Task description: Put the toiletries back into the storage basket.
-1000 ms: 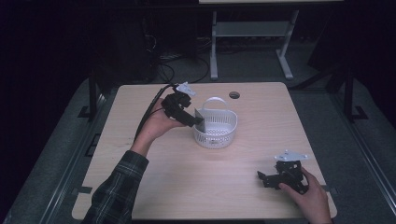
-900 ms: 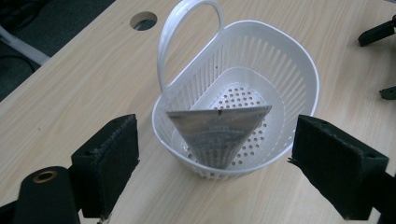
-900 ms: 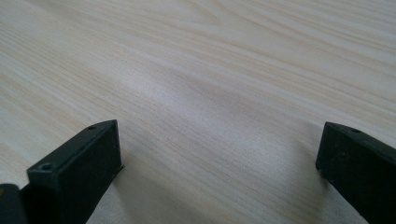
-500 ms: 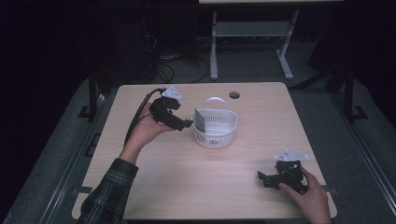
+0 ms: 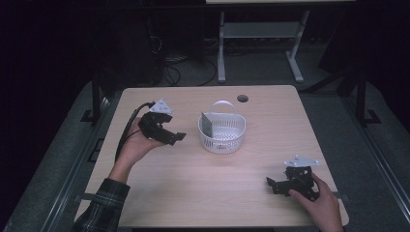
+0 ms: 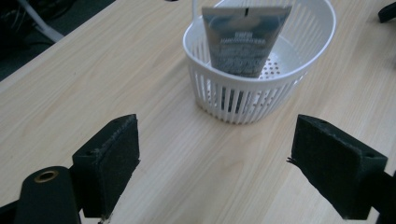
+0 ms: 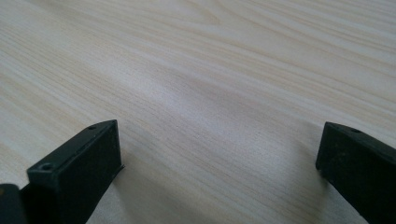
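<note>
With the grey tube [image 6: 246, 39] already leaning upright inside the white basket [image 5: 222, 137], the left gripper [image 5: 170, 137], wide open and empty just left of the basket, does best to pull away level, while the right gripper [image 5: 274, 184], also wide open and empty, rests on the table [image 5: 193, 193] well apart from the basket, nothing obstructing.

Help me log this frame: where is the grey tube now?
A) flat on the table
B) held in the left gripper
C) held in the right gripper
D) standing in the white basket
D: the tube leans upright inside the basket, while both grippers' jaws are spread and empty.
</note>
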`<state>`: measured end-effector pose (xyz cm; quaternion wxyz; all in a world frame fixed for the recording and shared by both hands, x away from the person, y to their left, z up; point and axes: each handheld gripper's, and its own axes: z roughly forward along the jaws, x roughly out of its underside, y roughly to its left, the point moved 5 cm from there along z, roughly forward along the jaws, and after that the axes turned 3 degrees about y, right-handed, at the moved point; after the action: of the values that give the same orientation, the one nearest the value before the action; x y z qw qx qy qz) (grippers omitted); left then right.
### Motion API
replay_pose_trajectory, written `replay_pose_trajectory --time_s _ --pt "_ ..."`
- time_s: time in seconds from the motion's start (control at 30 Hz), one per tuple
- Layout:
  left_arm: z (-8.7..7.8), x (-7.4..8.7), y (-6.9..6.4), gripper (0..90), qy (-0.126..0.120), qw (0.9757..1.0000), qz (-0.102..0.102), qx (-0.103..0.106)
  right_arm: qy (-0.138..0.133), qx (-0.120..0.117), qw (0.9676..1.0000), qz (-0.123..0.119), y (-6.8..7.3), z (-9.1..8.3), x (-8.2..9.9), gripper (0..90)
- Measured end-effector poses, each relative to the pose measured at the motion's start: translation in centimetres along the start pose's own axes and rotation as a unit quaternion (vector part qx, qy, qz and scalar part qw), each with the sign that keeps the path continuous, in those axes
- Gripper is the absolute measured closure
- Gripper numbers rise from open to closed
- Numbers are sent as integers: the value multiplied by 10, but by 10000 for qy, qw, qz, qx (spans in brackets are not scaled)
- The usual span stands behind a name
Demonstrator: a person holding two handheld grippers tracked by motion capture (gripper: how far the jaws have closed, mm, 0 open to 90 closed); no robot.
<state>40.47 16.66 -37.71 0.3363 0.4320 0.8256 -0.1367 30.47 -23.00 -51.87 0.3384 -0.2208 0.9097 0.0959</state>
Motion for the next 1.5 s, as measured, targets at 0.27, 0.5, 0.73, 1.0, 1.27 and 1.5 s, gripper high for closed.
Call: replay_pose_trajectory --time_s 0.27,0.5,0.73,1.0,1.27,1.5 --pt "-7 24 0 143 34 9999 -115 -62 4 -3 10000 9 0 0 0 0" --pt "-13 50 -2 144 0 9996 -218 -152 0 -10 10000 2 0 0 0 0" --pt "-18 73 -3 145 -34 9992 -331 -221 0 0 10000 1 0 0 0 0" --pt "-18 98 -11 147 -76 9988 -426 -223 -1 -1 10000 2 0 0 0 0" --pt "-20 121 -15 147 -100 9984 -463 -322 0 0 10000 1 0 0 0 0" --pt "-17 144 -23 146 -51 9979 -542 -352 -1 0 10000 1 0 0 0 0"
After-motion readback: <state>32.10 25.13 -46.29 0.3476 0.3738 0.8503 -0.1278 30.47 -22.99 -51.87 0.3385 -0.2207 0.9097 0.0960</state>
